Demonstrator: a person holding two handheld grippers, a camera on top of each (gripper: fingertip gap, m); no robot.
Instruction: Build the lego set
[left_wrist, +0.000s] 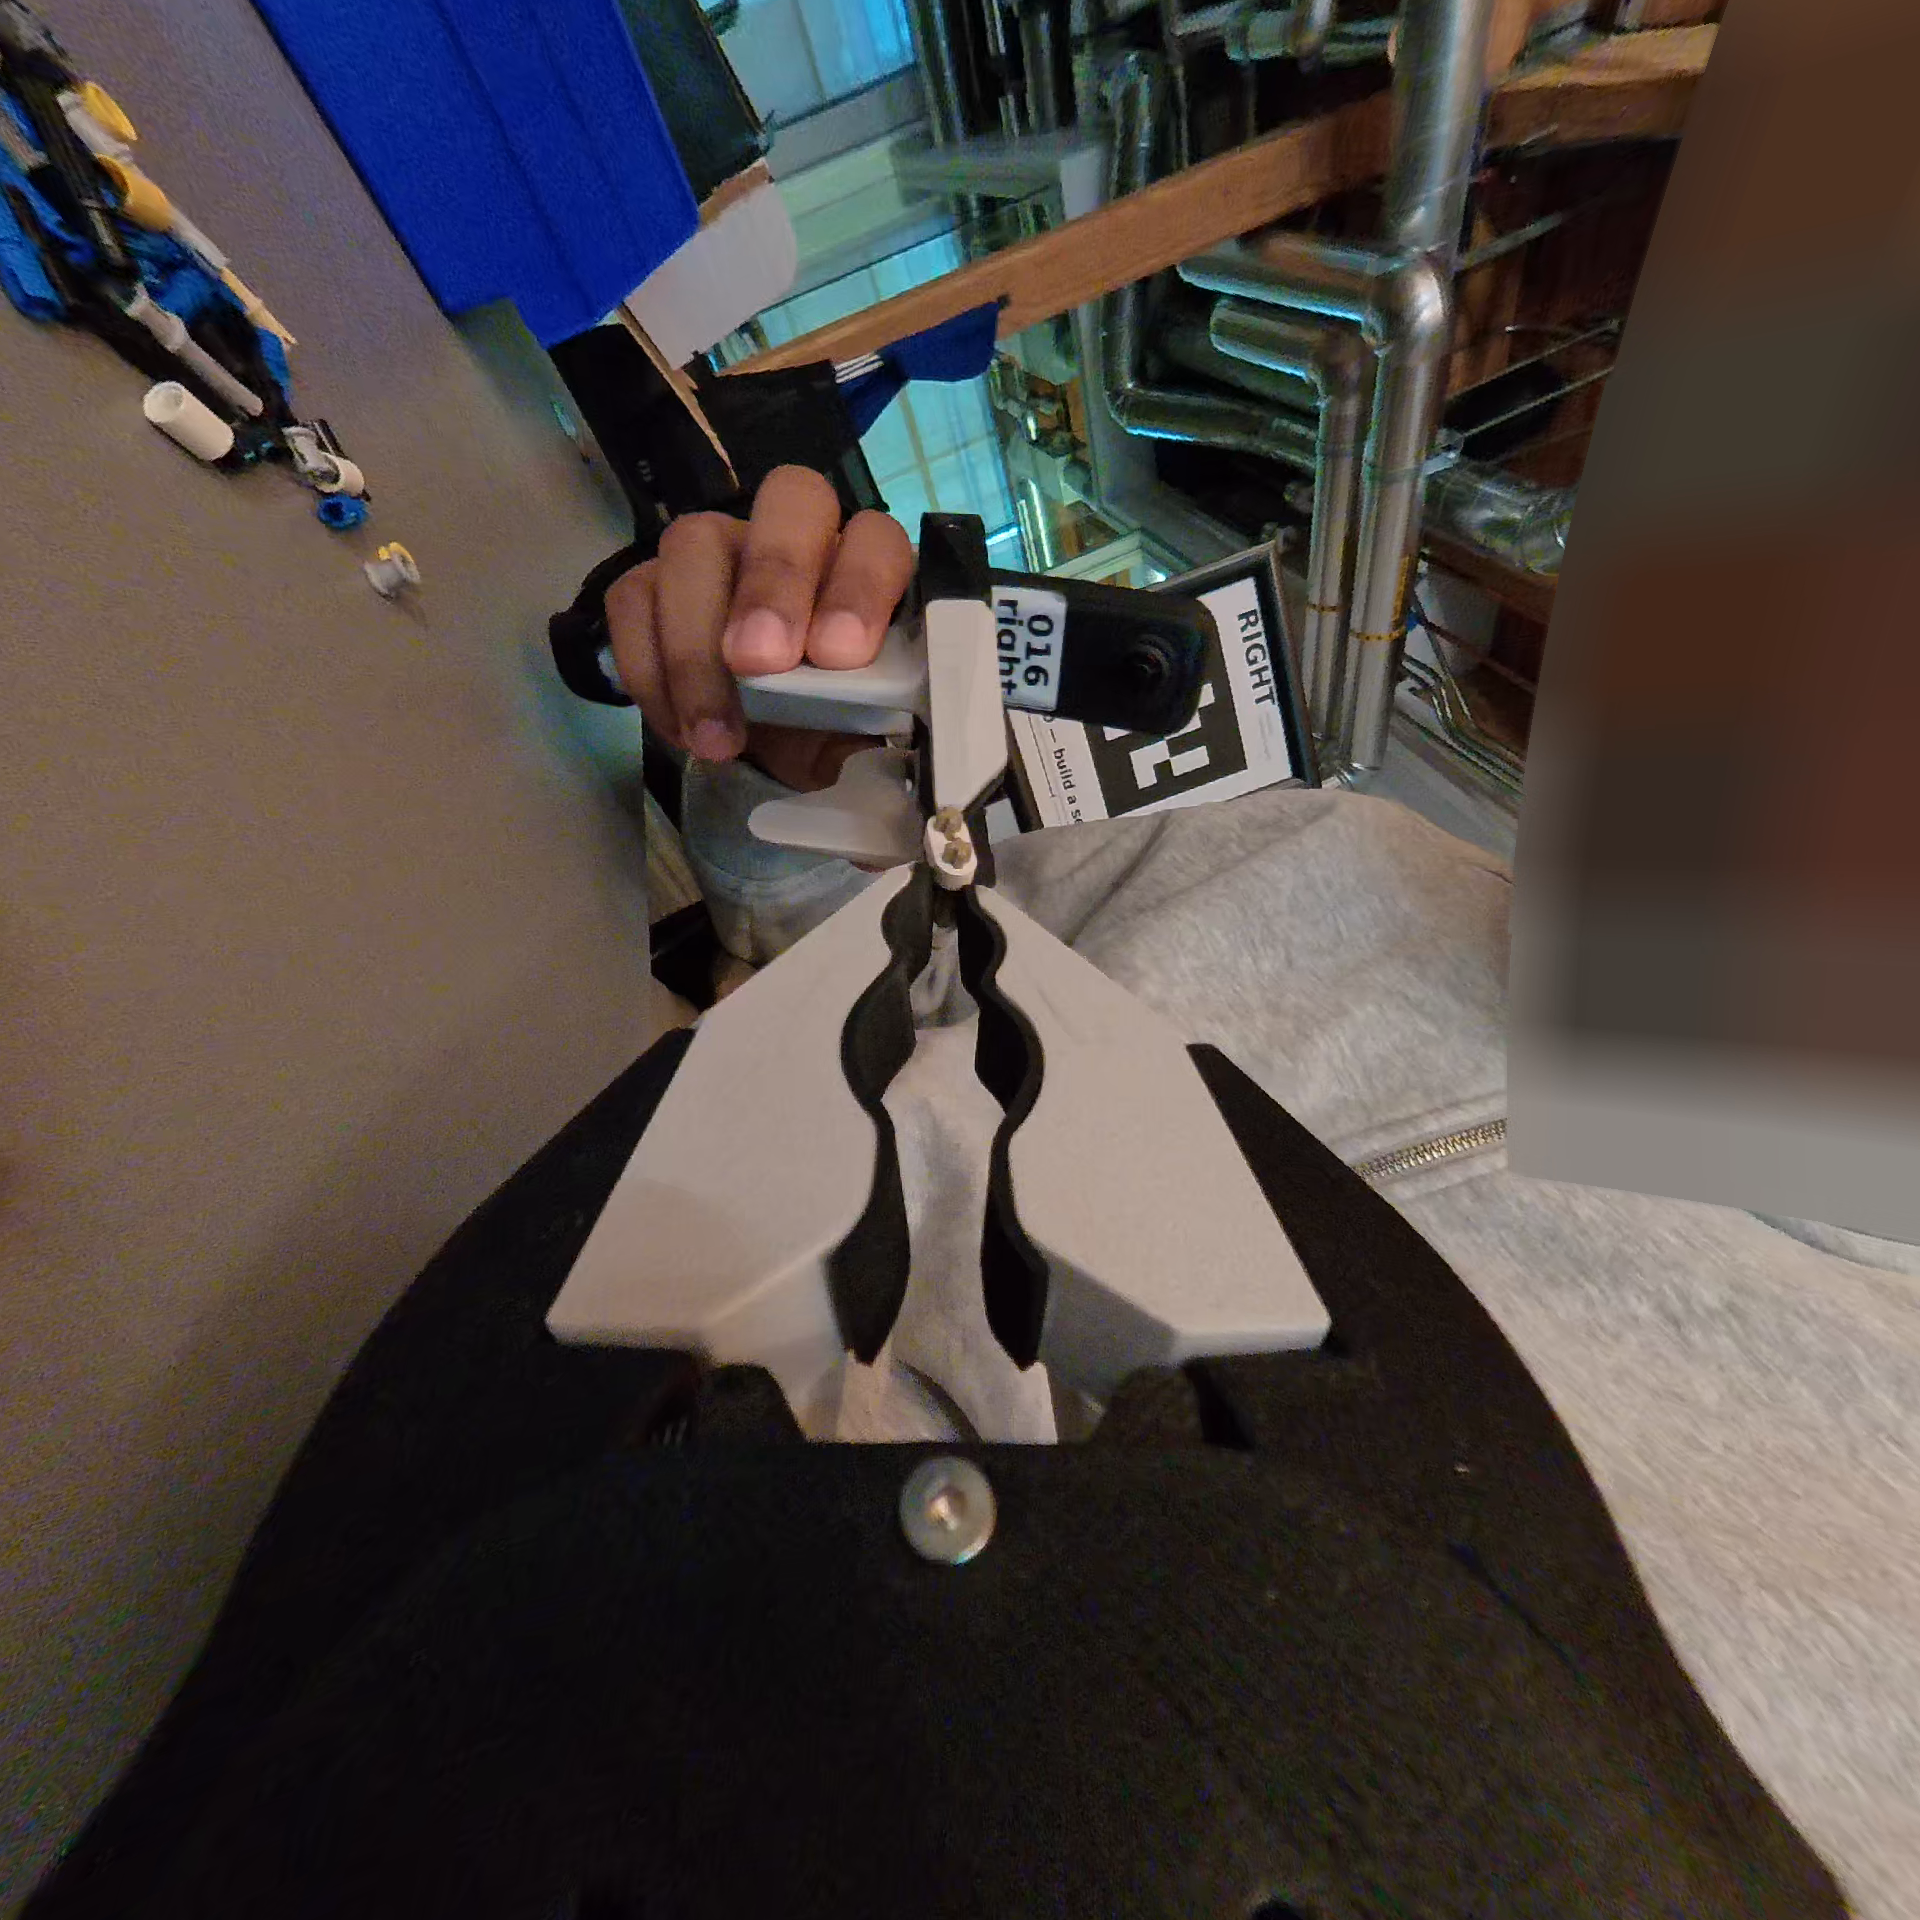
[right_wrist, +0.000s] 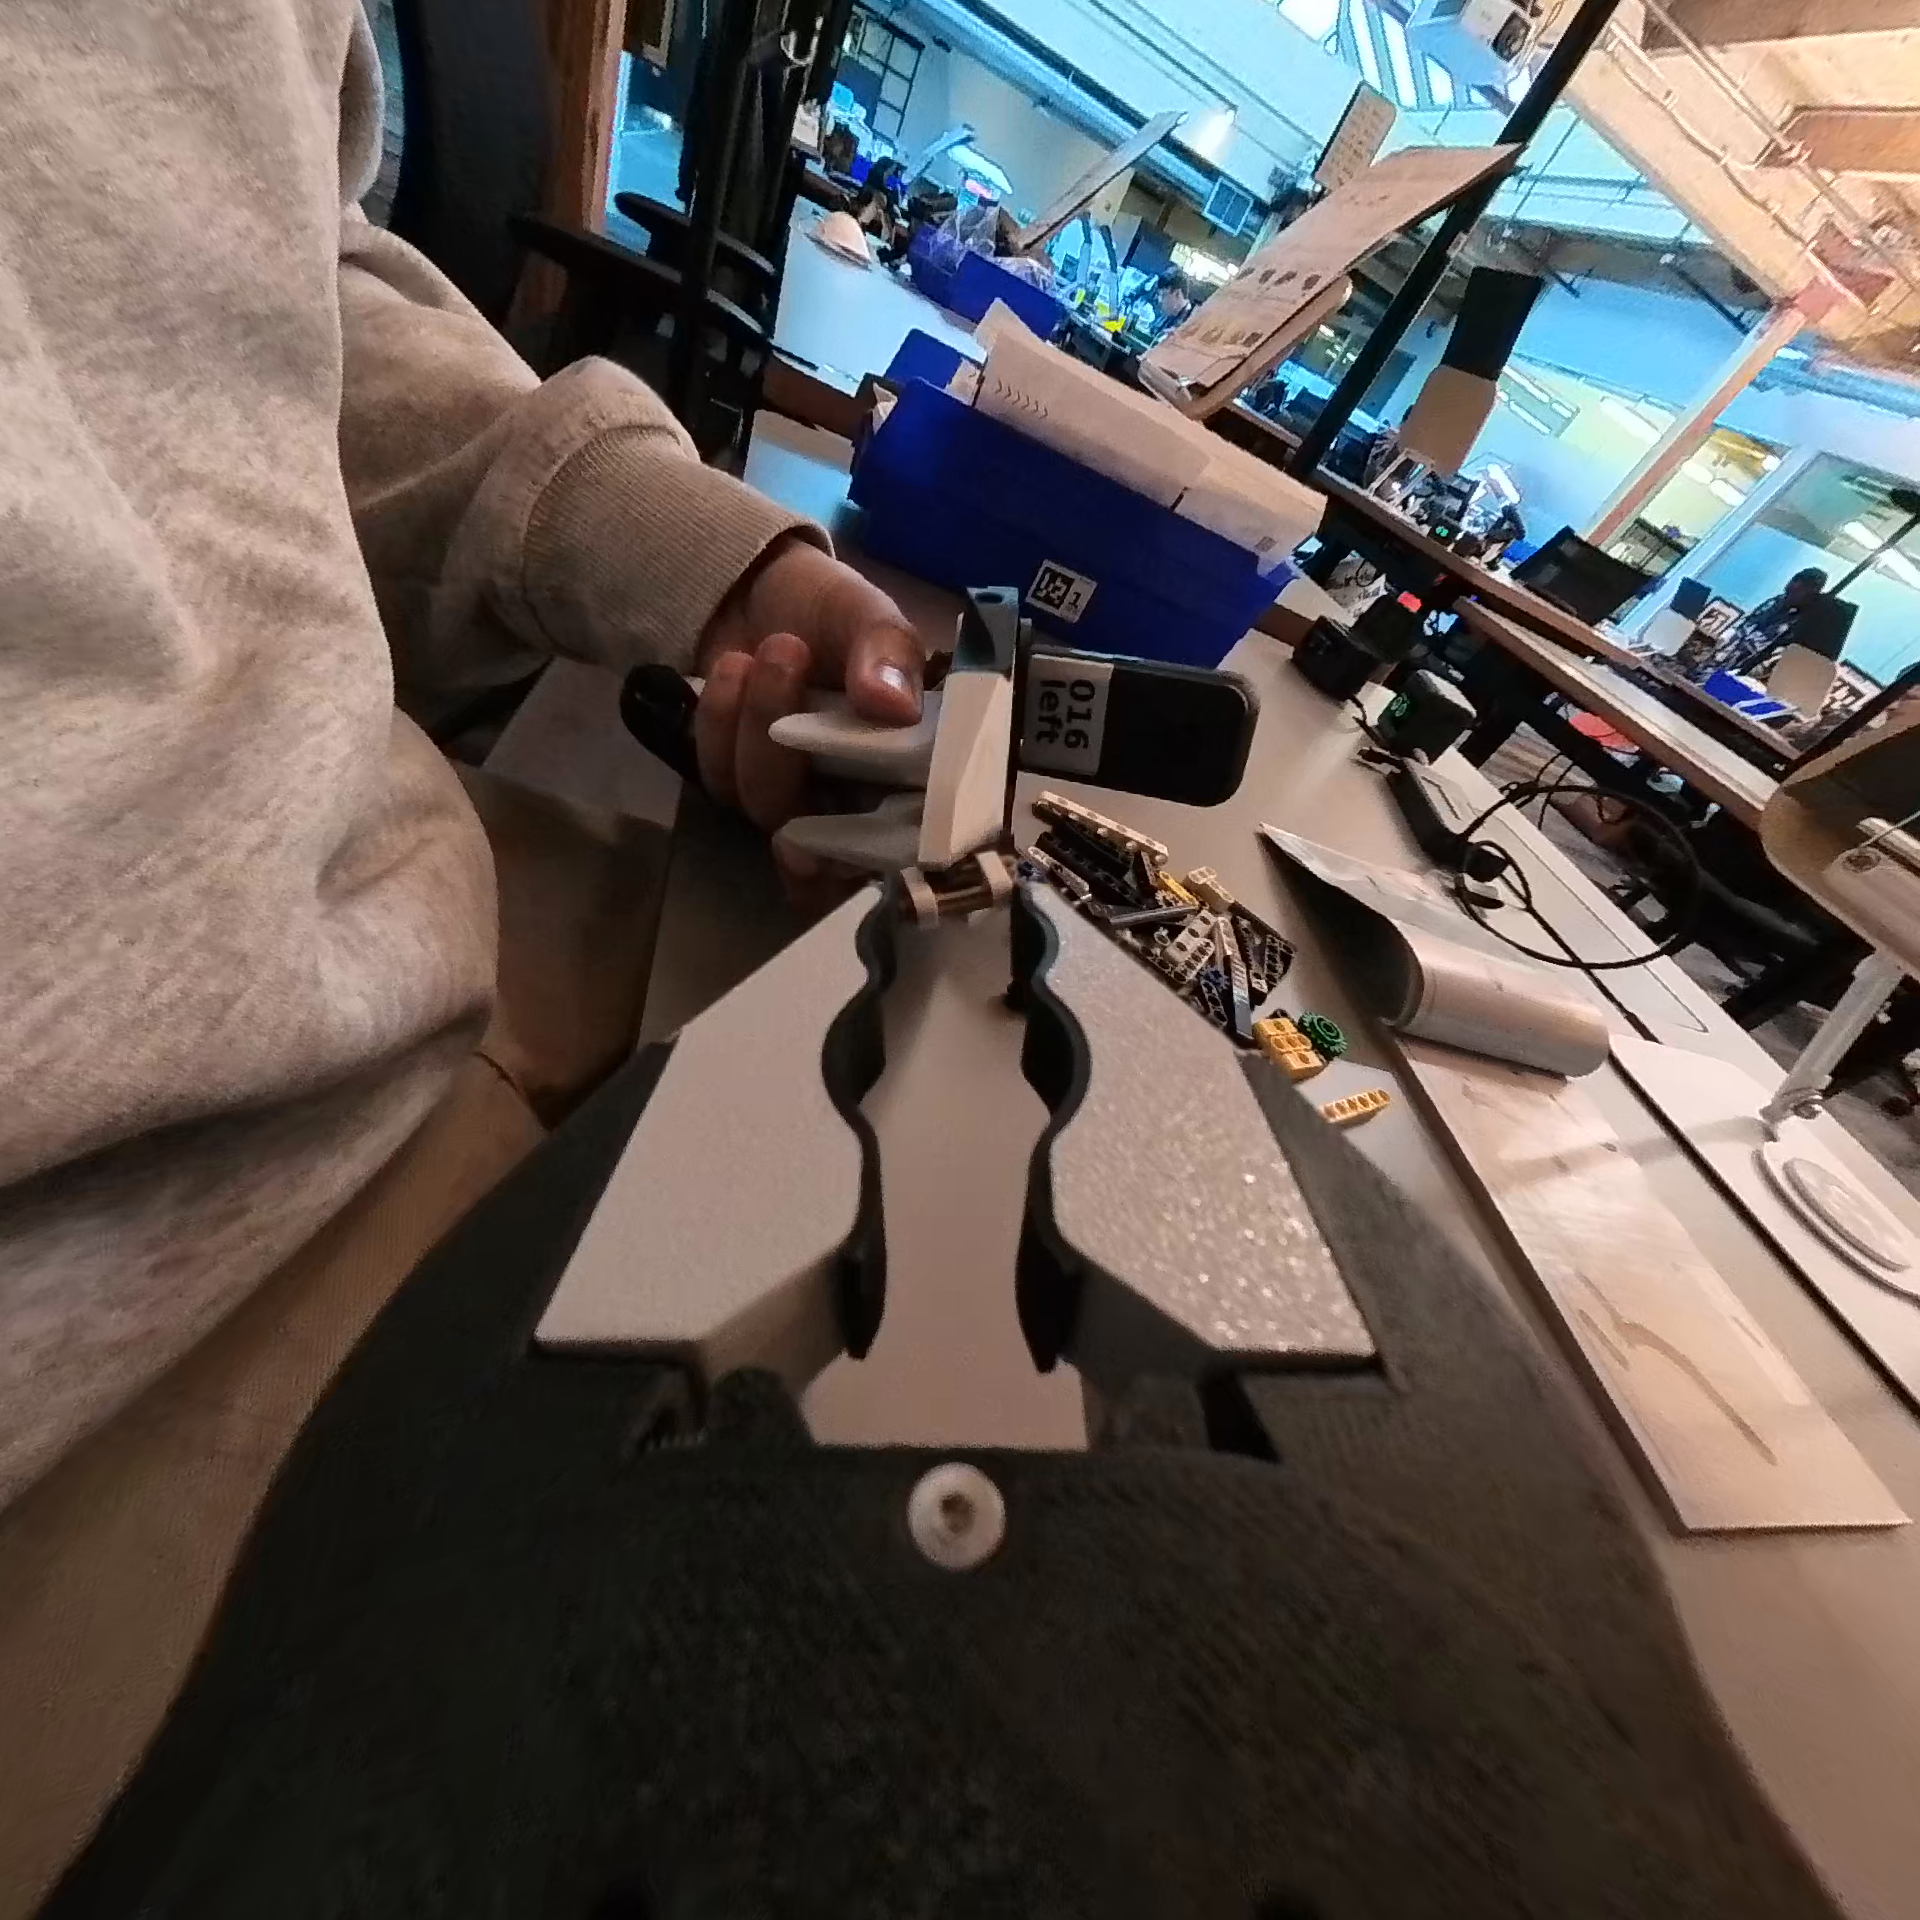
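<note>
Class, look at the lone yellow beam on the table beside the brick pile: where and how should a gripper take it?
Pinch the yellow beam across its long sides at mid-length, coming from above: it lies flat, clear of the pile.

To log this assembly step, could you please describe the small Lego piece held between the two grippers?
The small Lego piece is a short white plastic connector with two tan pins sticking out. It is held in the air, pinched where the tips of the left gripper and right gripper meet.
</note>
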